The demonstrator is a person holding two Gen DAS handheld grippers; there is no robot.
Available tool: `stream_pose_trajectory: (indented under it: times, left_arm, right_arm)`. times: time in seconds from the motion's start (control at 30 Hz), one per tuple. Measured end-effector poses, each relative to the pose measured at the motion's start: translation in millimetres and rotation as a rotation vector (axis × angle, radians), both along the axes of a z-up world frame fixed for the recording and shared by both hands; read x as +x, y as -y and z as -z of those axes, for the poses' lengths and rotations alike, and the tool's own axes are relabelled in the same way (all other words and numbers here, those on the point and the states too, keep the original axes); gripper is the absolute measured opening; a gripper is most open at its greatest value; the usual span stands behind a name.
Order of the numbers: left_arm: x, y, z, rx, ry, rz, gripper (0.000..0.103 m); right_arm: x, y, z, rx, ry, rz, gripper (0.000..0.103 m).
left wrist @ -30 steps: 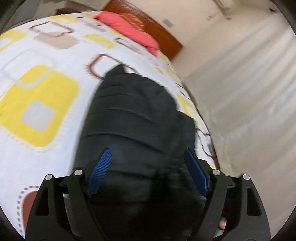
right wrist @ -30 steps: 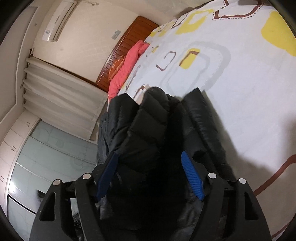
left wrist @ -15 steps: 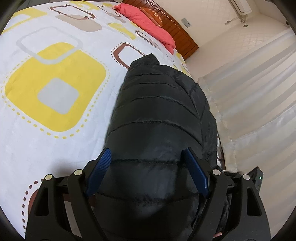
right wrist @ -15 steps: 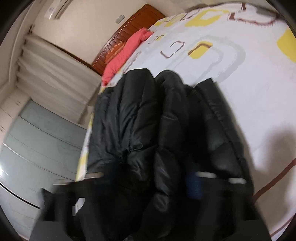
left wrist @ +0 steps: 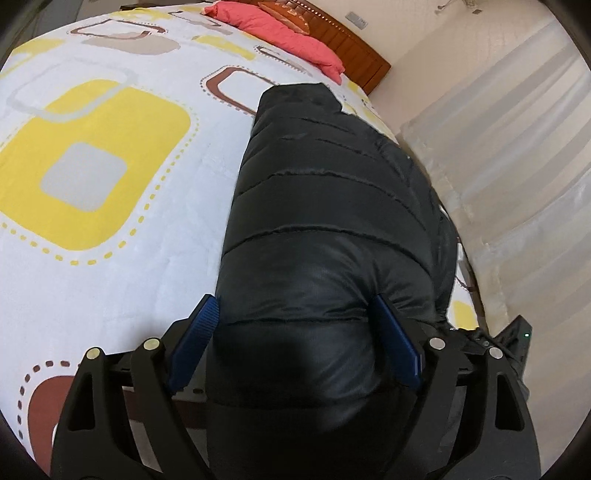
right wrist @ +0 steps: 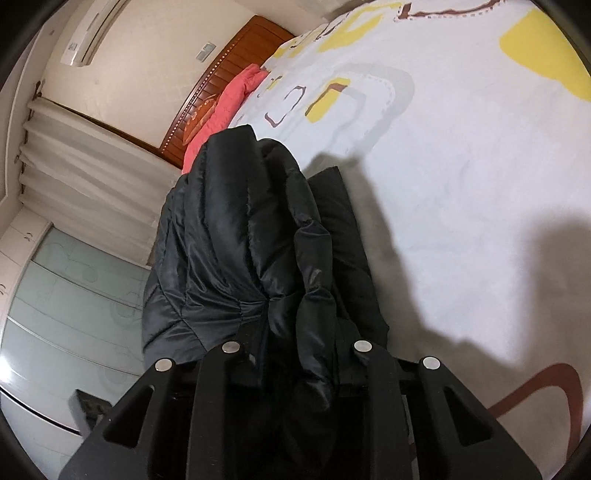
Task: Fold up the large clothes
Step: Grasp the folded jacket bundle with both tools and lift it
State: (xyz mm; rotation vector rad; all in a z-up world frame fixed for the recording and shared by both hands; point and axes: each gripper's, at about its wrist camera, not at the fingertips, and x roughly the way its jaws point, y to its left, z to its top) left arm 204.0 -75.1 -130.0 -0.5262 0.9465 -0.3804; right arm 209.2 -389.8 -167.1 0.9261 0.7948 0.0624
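Note:
A black quilted puffer jacket (left wrist: 332, 206) lies lengthwise near the bed's right edge, its collar end toward the headboard. My left gripper (left wrist: 295, 332) has its blue pads (left wrist: 197, 332) wide apart on either side of the jacket's near end, not clamping it. In the right wrist view the jacket (right wrist: 236, 240) is bunched into thick folds. My right gripper (right wrist: 295, 354) has its jaws close together on a fold of the jacket, and the fabric hides its pads.
The bed (left wrist: 110, 147) has a white cover with yellow, grey and brown squares. A red pillow (left wrist: 280, 29) lies by the wooden headboard (left wrist: 351, 51). Curtains (left wrist: 517, 166) hang past the bed's right edge. A glass-fronted wardrobe (right wrist: 55, 314) stands beyond.
The left gripper has swung over the jacket, which now lies flatter and more spread. The right gripper has closed on a fold of the jacket; its blue pads no longer show.

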Motion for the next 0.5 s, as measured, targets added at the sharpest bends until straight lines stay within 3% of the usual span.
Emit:
stream_pose_trajectory:
  times: [0.17,0.2,0.23,0.27,0.37,0.5]
  left_arm:
    - [-6,-16,-1,-0.083,-0.015,-0.03,0.084]
    - [-10,-22,-1,-0.111,-0.025,-0.052,0.084]
    - [-16,-26,-4,-0.138,-0.03,-0.072,0.084]
    - [-19,-29,-5,-0.156,-0.03,-0.081,0.084]
    - [-31,-35,-12,-0.194,-0.011,-0.089,0.084]
    - [-43,-32,-16,-0.189,0.007,-0.082,0.086]
  right_arm:
    - [-8,3,-14,0.008,0.023,-0.005,0.036]
    - [-13,3,-19,0.001,0.027,0.006,0.046]
    - [-22,3,-27,-0.006,0.038,0.02,0.063]
    - [-33,3,-36,-0.006,0.059,0.035,0.07]
    - [-60,-3,-56,0.015,0.118,0.034,0.076]
    - [-81,-21,-65,0.017,0.13,-0.015,0.077]
